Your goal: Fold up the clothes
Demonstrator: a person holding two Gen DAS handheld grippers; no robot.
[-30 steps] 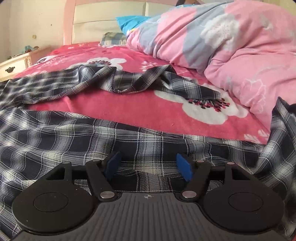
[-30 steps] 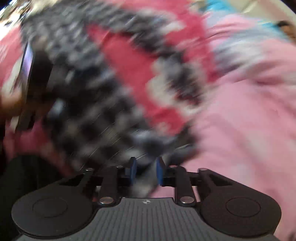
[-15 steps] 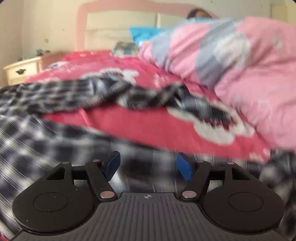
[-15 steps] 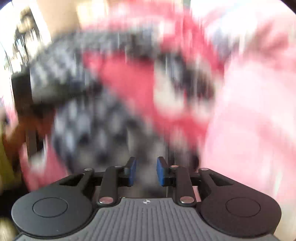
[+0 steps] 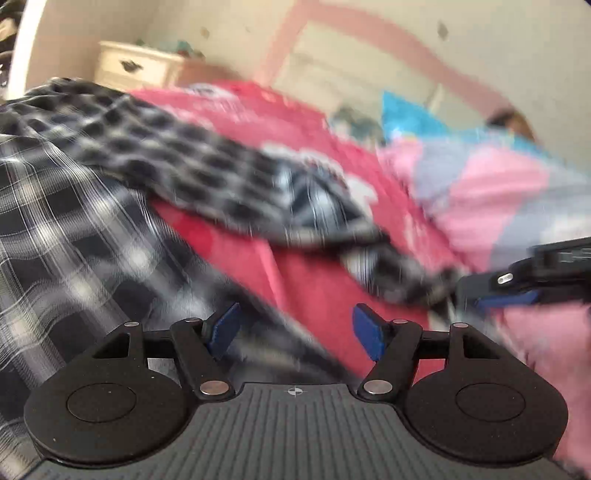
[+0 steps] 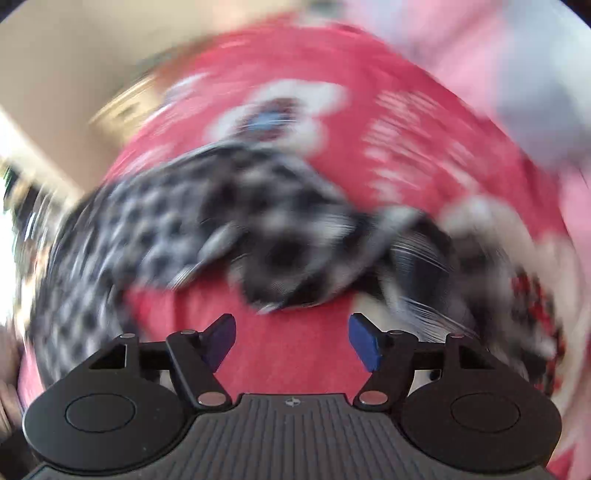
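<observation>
The plaid shirt [image 5: 122,206] lies spread over the bed [image 5: 317,280], whose red sheet carries white flowers. In the left wrist view its dark-and-white check fills the frame from nine o'clock down to seven o'clock, and a rumpled sleeve runs from ten o'clock across toward three o'clock. The left gripper [image 5: 299,328] sits low at six o'clock with its jaws apart; plaid cloth and red sheet show between them, and the blue pads [image 5: 225,325] press on nothing.

At three o'clock in that view the right gripper [image 5: 524,291] comes in from the edge, close to the sleeve's end; whether it touches is lost in blur. In the right wrist view the right gripper [image 6: 291,338] has its jaws apart, having just been opening, with only bare red sheet between them. The bunched sleeve [image 6: 288,236] lies just beyond its fingertips, toward twelve o'clock, blurred.

A pink and grey quilt [image 5: 509,192] is heaped at two o'clock in the left wrist view, a blue pillow [image 5: 406,118] behind it, a pale nightstand [image 5: 136,66] at eleven o'clock beside the pink headboard [image 5: 369,33].
</observation>
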